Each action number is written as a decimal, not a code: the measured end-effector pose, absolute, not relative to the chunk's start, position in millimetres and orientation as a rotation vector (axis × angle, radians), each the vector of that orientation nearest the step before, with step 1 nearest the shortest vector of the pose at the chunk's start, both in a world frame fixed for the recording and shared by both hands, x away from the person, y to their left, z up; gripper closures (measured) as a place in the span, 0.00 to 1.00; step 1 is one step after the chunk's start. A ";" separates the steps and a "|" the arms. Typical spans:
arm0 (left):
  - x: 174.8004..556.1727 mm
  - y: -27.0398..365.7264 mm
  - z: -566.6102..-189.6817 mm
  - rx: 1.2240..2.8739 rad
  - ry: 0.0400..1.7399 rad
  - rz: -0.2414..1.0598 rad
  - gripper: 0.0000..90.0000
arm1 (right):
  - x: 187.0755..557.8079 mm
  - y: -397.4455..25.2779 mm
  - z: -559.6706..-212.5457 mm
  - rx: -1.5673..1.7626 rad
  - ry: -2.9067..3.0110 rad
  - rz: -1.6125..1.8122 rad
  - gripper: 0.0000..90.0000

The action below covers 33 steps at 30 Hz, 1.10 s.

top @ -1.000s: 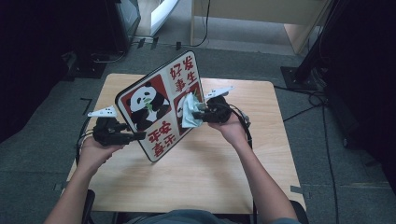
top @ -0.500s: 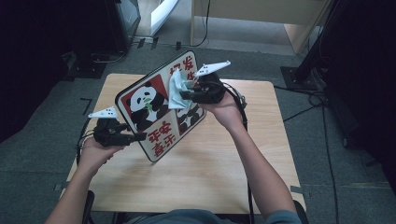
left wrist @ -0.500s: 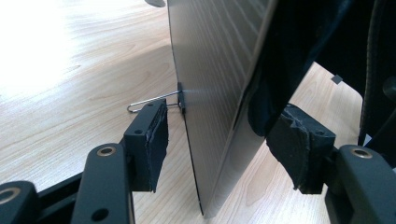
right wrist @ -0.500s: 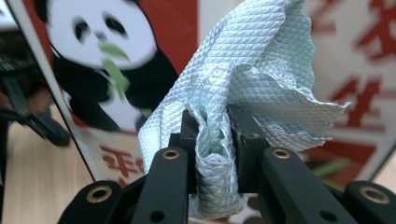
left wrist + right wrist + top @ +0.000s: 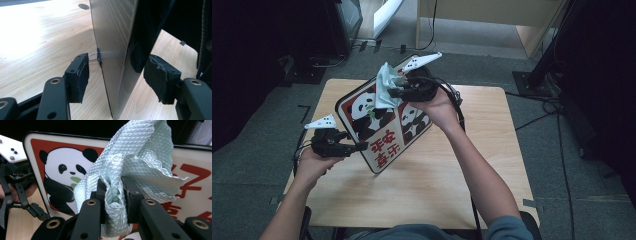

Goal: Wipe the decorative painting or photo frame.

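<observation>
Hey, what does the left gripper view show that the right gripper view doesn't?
The left gripper view alone shows the panda board edge-on, its plain back and a small metal hook, standing between the left gripper's open jaws over the table. The right gripper view alone shows the board's printed panda face and the pale green cloth pinched in the right gripper. Both show the board.

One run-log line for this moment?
left gripper: jaws astride panda board edge, gaps visible | right gripper: shut on cloth | cloth at board's face | board propped on table
</observation>
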<state>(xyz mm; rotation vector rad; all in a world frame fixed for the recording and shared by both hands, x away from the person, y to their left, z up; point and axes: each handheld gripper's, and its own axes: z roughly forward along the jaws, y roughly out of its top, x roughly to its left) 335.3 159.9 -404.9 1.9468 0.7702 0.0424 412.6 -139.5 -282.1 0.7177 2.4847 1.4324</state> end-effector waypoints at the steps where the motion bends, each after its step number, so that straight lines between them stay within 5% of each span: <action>1: 335.3 159.7 -405.1 1.948 0.773 0.042 0.42 | 412.8 -139.0 -283.3 0.720 2.485 1.435 0.86; 33: 335.8 161.0 -405.8 1.934 0.788 0.061 0.41 | 411.0 -150.5 -326.8 0.766 2.543 1.400 0.86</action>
